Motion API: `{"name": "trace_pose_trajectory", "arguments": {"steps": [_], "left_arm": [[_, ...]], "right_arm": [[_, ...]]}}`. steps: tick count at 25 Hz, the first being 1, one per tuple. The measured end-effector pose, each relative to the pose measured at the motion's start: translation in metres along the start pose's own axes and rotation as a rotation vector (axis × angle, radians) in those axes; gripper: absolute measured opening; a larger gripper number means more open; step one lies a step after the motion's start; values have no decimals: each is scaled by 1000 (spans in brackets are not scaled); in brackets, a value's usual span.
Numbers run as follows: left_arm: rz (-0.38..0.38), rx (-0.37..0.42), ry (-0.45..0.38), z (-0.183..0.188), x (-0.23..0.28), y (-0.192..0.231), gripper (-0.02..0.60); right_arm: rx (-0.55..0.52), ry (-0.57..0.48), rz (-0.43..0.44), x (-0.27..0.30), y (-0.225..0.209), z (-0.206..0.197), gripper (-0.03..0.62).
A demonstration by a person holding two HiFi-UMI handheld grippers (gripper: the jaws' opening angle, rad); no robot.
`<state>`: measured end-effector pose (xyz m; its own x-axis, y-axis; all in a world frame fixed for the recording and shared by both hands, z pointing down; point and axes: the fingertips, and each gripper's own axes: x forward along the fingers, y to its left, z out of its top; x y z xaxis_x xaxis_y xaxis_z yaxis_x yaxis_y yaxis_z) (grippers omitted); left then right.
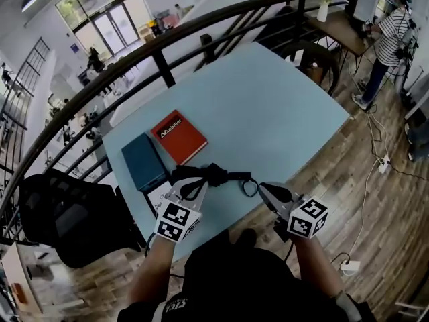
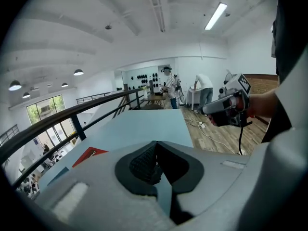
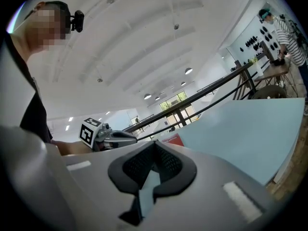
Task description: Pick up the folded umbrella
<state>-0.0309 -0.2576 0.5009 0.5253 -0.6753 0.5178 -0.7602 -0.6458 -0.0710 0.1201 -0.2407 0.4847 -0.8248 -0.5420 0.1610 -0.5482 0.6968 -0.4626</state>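
Lying on the pale blue desk (image 1: 268, 106) close to its near edge, the black folded umbrella (image 1: 211, 174) trails its strap loop (image 1: 249, 185) along that edge, untouched by any lift. On the same desk, toward the railing side, a red book (image 1: 178, 136) sits beside a dark teal notebook (image 1: 144, 162), the two nearly touching. The left claw (image 1: 199, 182) hangs over the desk's near edge with its tip at the umbrella's body, its jaws clenched, tips meeting; whether fabric is caught there I cannot tell. The right claw (image 1: 263, 186) hovers just off the desk's near edge beside the loop, also clenched and bare. A dark curved railing (image 1: 161, 42) runs behind the desk, with a lower hall showing beyond it. Wooden floor (image 1: 335, 173) surrounds the desk; a black chair (image 1: 64, 213) stands off its near railing-side corner, and a person in a striped shirt (image 1: 387, 35) stands well beyond its far end
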Motion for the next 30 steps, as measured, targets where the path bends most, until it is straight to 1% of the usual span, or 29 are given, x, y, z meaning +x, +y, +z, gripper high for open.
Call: {"name": "trace_pose_trajectory", "arguments": {"steps": [1, 2, 3, 7, 13, 17, 20, 22, 27, 30], "left_arm": [[-13, 16, 18, -5, 7, 5, 6], [-26, 33, 39, -12, 14, 10, 21], [-40, 51, 63, -19, 21, 14, 69], [-121, 119, 159, -49, 48, 25, 118], [-255, 240, 304, -92, 83, 36, 224], [-302, 331, 412, -123, 102, 45, 267], [-348, 368, 496, -147, 114, 47, 325], [-380, 391, 535, -159, 121, 46, 346], [-446, 478, 639, -185, 137, 51, 397], [-489, 506, 675, -192, 145, 49, 407]], "right_arm": [[1, 9, 1, 4, 0, 0, 2], [4, 16, -1, 8, -1, -1, 2], [9, 23, -8, 10, -4, -1, 2], [29, 43, -42, 20, -16, -8, 2], [58, 75, -71, 38, -19, -20, 2], [70, 103, -89, 46, -22, -26, 2], [73, 123, -99, 52, -23, -29, 2], [75, 136, -105, 56, -25, -31, 2], [82, 159, -118, 63, -29, -40, 2], [93, 166, -131, 63, -30, -43, 2]]}}
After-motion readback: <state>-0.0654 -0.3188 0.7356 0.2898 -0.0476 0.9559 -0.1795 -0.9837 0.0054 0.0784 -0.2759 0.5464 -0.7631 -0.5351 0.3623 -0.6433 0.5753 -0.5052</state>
